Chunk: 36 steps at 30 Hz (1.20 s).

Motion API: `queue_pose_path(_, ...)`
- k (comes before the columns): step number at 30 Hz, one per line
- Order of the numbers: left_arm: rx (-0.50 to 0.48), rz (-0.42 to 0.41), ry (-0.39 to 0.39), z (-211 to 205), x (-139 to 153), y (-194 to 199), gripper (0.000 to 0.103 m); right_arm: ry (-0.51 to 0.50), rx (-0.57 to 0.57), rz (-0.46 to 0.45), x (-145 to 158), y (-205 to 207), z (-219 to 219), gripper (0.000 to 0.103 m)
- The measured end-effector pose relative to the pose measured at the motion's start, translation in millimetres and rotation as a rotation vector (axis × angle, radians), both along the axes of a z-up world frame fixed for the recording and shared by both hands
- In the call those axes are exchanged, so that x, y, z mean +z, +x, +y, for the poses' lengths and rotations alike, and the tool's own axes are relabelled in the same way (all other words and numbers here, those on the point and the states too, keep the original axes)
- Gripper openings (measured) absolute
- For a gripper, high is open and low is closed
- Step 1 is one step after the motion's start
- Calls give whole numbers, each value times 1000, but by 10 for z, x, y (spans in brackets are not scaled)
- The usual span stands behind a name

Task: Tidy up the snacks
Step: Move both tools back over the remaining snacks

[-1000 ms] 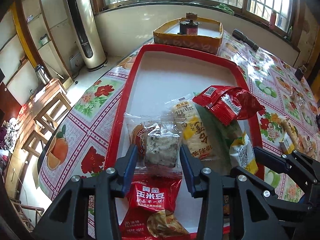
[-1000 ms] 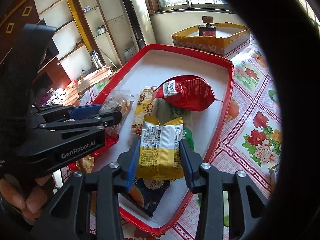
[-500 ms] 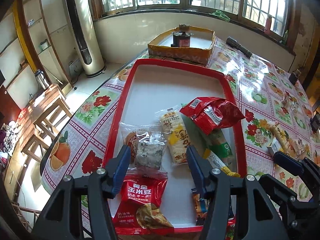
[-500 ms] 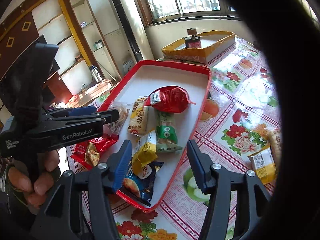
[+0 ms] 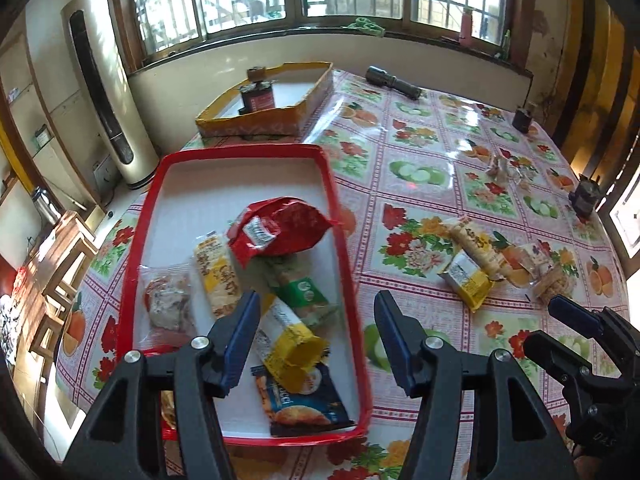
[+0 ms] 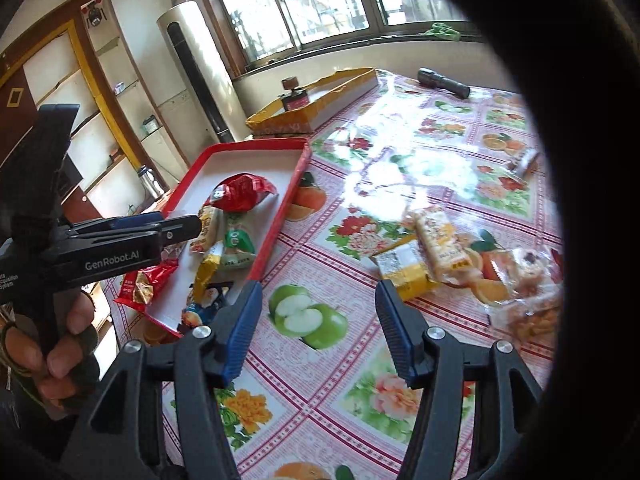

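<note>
My left claw (image 5: 316, 338) is spread wide and holds nothing. It hangs over the near right edge of the red tray (image 5: 347, 264), so one finger is above the tray and the other above the tablecloth (image 5: 420, 200). Just under and ahead of its left finger lies a yellow and white packet (image 5: 286, 344), with a dark blue bag (image 5: 300, 404) closer to me, partly under it. A green packet (image 5: 304, 288) is next ahead, then a puffy red bag (image 5: 276, 232) farther on. To the left of these I see a yellow rice cracker packet (image 5: 218, 276) and a clear packet (image 5: 168, 300) at the left wall of the tray. Beyond the tray stands a yellow cardboard box (image 5: 256, 120).

My right claw (image 6: 318, 330) is also spread wide and empty. It hovers over the tablecloth, above a printed green apple, with the tray to its left. Ahead and to the right of its right finger there is a group of snacks still on the cloth: a yellow packet (image 6: 404, 270), a long cracker packet (image 6: 438, 240) touching it, and clear packets (image 6: 528, 292) farther right. In the left wrist view, this same group lies well to the right of the left claw. Far ahead lies a dark flashlight (image 6: 442, 82).
</note>
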<state>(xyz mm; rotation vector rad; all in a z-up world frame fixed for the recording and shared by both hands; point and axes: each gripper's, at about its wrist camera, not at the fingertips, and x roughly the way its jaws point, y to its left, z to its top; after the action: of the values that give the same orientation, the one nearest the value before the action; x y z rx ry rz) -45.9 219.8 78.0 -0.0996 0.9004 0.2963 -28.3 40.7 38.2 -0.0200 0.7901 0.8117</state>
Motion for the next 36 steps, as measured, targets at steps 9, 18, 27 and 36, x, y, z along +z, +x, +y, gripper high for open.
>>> queue_pose_path(9, -132, 39, -17, -596, -74, 251, 59, 4, -196, 42, -105, 130, -880, 64)
queue_pose_path(18, -166, 92, -34, -813, -233, 412, 59, 19, -275, 70, -202, 186, -1288, 65)
queue_pose_path(27, -147, 136, -50, -833, -344, 529, 59, 32, -294, 89, -285, 230, -1420, 67)
queue_pose_path(36, -132, 162, -53, -837, -416, 628, 59, 49, -293, 101, -335, 273, -1464, 68)
